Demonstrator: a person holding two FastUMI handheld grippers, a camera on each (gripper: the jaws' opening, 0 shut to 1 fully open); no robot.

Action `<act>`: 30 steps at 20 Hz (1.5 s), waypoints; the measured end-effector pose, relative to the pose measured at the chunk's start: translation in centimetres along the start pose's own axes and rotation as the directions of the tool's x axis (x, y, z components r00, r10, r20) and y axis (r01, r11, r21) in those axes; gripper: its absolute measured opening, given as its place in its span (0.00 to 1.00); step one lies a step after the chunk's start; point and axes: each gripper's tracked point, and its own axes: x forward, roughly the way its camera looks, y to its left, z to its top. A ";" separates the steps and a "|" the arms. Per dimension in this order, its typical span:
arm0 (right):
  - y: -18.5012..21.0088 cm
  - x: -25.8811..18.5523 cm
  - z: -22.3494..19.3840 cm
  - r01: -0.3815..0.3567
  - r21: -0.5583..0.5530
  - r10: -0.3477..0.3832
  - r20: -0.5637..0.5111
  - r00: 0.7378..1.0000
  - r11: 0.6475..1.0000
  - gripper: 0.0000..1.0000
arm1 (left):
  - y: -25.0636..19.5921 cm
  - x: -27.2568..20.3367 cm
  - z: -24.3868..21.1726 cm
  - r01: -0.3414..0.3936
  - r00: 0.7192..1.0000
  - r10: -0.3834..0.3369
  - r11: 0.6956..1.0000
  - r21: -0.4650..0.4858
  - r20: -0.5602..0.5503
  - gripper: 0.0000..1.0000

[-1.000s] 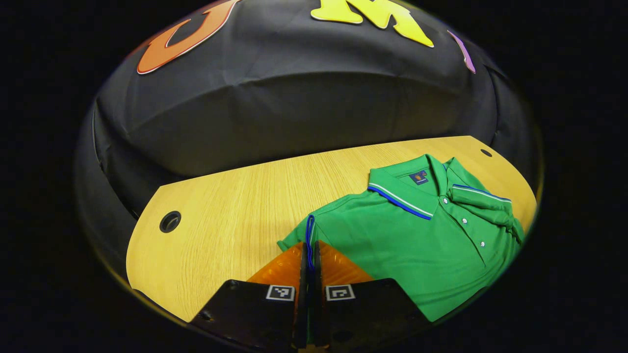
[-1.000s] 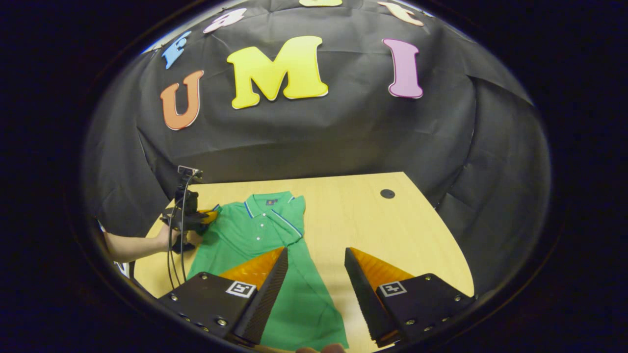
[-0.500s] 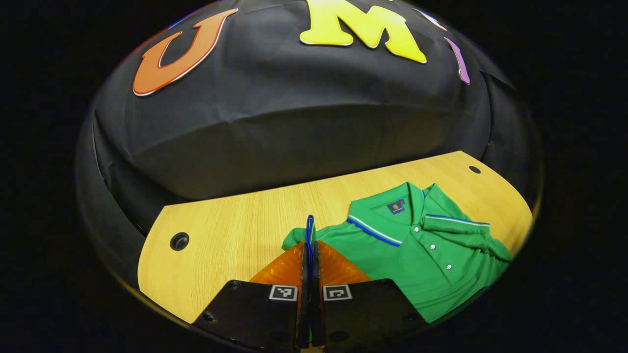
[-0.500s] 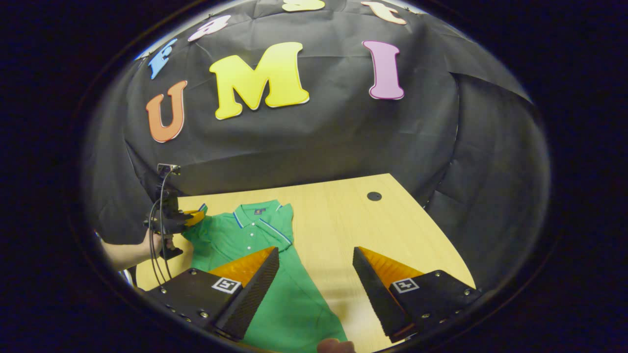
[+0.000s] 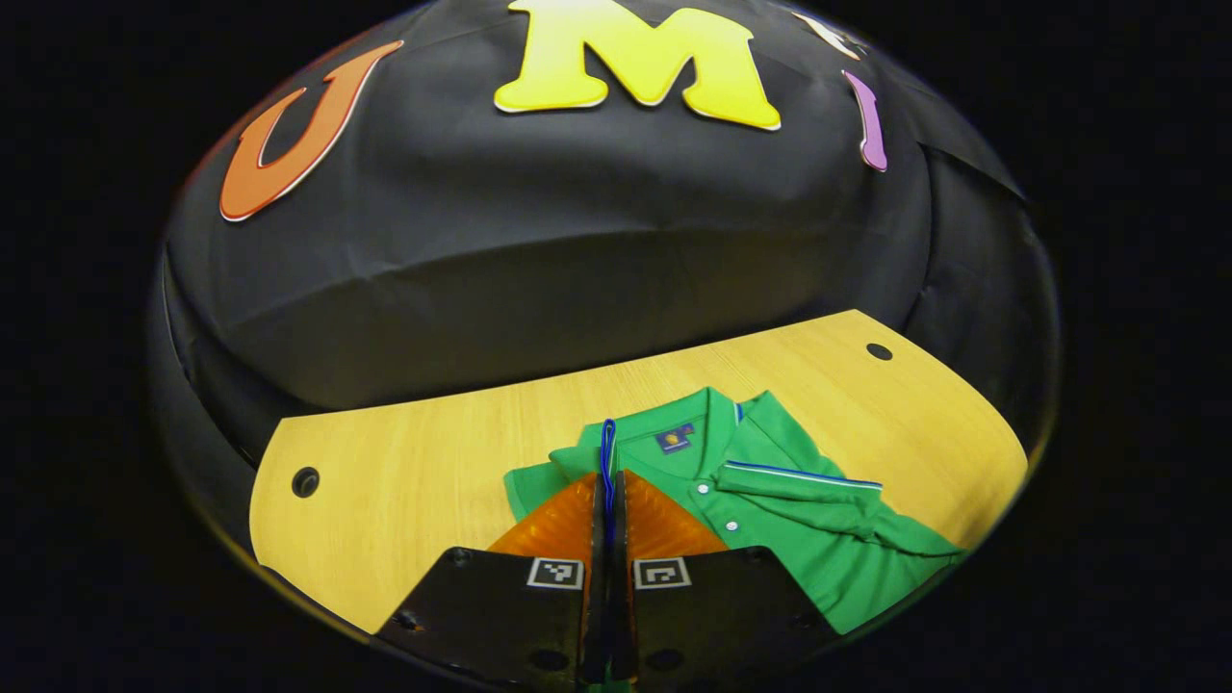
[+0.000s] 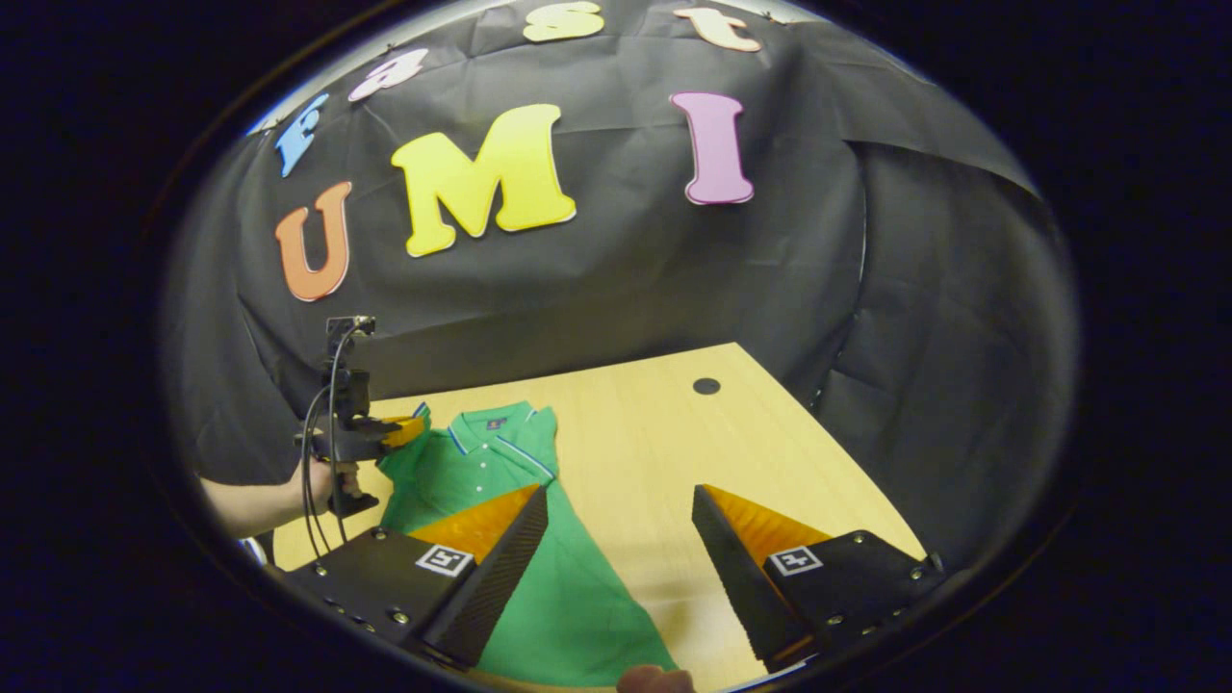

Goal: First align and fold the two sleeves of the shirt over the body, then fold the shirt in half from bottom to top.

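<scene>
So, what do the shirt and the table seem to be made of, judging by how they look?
The shirt looks like a soft knit fabric, matte green: it creases and drapes where the sleeve lies folded over the body, with striped trim at the collar. The exact fibre cannot be told. The table looks like pale wood or a wood-look laminate, smooth with a slight sheen and fine straight grain lines; which of the two is unclear.

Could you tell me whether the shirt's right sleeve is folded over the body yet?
Folded: the right sleeve lies across the shirt front.
</scene>
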 end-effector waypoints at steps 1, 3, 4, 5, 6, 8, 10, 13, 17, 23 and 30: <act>-0.5 -0.1 -0.1 0.007 0.006 -0.007 -0.002 1.000 1.000 0.95 | -0.8 0.2 -0.2 0.006 1.000 -0.006 1.000 0.007 -0.005 0.05; -1.4 -0.2 -0.4 0.019 0.020 -0.019 -0.004 1.000 1.000 0.96 | -2.2 1.1 -0.8 0.024 1.000 -0.023 0.999 0.023 -0.017 0.05; -1.7 -0.3 -0.5 0.023 0.027 -0.023 -0.004 1.000 0.999 0.96 | -2.8 1.4 -1.3 0.025 0.999 -0.025 0.999 0.032 -0.025 0.05; -2.0 -0.3 -0.8 0.027 0.031 -0.027 -0.006 1.000 0.999 0.96 | -3.4 1.8 -1.9 0.031 0.999 -0.030 0.999 0.042 -0.038 0.05; -2.1 -0.2 -0.9 0.027 0.035 -0.027 -0.008 1.000 0.999 0.95 | -3.9 2.3 -2.9 0.039 0.998 -0.036 0.998 0.047 -0.060 0.06; -2.4 -0.2 -1.3 0.028 0.042 -0.028 -0.012 1.000 0.999 0.95 | -5.4 2.1 -4.2 0.085 0.992 -0.082 0.996 0.035 -0.093 0.15; -2.7 0.0 -1.4 0.026 0.052 -0.026 -0.017 1.000 0.998 0.95 | -5.4 1.5 -4.0 0.081 0.994 -0.079 0.996 0.030 -0.074 0.84; -2.4 0.6 -1.3 0.009 0.050 -0.009 -0.017 1.000 0.999 0.95 | -4.1 -0.8 -3.5 0.032 0.998 -0.032 0.999 0.008 -0.049 0.98; -1.3 1.6 -1.8 -0.071 -0.002 0.071 -0.039 0.997 0.997 0.95 | -1.9 -6.4 -4.2 -0.001 0.999 -0.001 0.999 -0.043 -0.048 0.98; -0.1 2.2 -4.9 -0.214 -0.190 0.190 -0.139 0.972 0.958 0.96 | 0.7 -17.2 -9.6 -0.016 0.993 0.010 0.999 -0.052 -0.115 0.98; -0.7 -0.4 -11.4 -0.309 -0.268 0.227 -0.296 0.928 0.912 0.96 | -0.4 -27.1 -17.6 0.042 0.976 -0.058 0.996 -0.079 -0.212 0.99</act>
